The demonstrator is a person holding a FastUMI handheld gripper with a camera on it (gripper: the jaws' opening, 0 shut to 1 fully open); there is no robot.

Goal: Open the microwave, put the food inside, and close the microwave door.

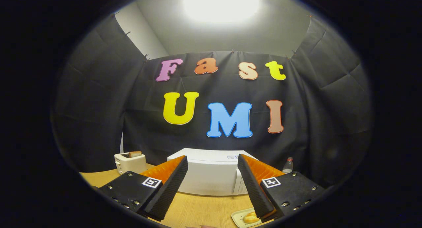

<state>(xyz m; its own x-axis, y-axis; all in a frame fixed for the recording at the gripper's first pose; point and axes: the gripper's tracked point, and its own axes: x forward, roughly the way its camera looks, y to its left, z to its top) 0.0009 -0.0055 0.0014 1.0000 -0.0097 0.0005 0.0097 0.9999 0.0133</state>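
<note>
My tongs (212,185) stand released, fingers spread wide and grasping nothing. The white microwave (211,173) sits beyond them at centre frame on the wooden table (197,211) — door shut. The food (250,217) lies on a small tray (238,218), lower right, beside my right finger. A toaster (130,162) stands left; a bottle (287,165) right.
</note>
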